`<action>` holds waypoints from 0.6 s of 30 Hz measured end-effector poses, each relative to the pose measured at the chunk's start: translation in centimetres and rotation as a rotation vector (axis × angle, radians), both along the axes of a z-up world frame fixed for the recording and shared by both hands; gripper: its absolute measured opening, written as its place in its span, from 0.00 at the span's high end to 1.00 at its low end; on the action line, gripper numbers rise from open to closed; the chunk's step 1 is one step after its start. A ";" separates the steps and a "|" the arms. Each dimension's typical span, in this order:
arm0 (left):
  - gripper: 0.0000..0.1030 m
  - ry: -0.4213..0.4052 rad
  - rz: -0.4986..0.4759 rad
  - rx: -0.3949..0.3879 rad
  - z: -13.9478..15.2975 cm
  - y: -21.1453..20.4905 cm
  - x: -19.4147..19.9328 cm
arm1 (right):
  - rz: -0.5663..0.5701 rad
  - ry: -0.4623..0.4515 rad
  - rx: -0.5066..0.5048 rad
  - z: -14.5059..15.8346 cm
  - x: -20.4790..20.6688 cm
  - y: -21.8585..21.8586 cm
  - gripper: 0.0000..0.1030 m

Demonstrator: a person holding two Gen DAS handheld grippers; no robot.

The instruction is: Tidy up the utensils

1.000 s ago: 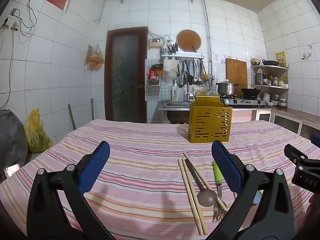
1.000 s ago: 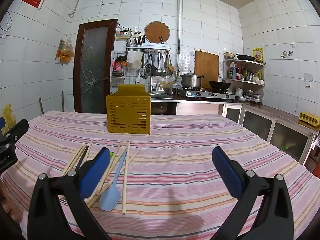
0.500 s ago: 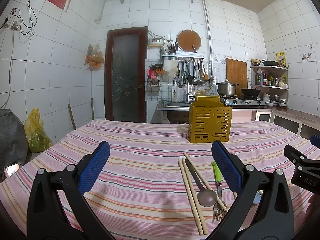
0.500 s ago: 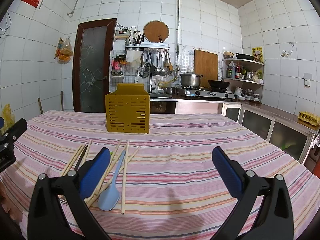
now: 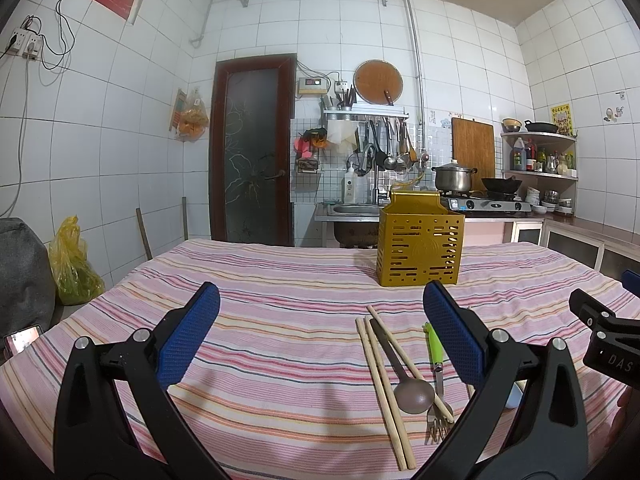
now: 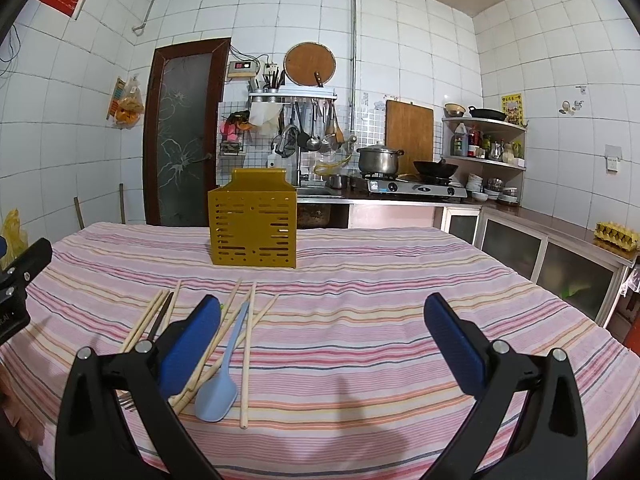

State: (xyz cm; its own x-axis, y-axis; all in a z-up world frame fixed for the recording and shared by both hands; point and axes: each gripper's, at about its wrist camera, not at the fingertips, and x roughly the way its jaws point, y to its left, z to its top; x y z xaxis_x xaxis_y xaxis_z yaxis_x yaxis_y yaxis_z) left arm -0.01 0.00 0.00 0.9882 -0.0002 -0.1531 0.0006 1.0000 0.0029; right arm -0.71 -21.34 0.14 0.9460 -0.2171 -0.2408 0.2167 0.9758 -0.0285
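A yellow slotted utensil holder stands upright on the striped tablecloth; it also shows in the right wrist view. Loose utensils lie in front of it: wooden chopsticks, a metal spoon and a green-handled fork. The right wrist view shows more chopsticks and a light blue spatula. My left gripper is open and empty, left of the utensils. My right gripper is open and empty, right of them.
The table carries a pink striped cloth. Behind it are a dark door, a sink counter with hanging tools, a stove with a pot and corner shelves. A yellow bag sits at floor left.
The right wrist view has shifted very slightly; the holder sits a touch further left. Nothing on the table has moved and both grippers stay open.
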 end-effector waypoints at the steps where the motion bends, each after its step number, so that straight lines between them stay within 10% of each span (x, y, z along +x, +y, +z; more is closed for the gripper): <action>1: 0.05 0.000 0.000 0.000 0.0 0.0 0.0 | 0.000 0.000 0.000 0.0 0.0 0.0 0.04; 18: 0.05 -0.001 0.000 0.000 0.0 0.0 0.0 | -0.002 0.000 0.000 -0.1 0.1 -0.1 0.04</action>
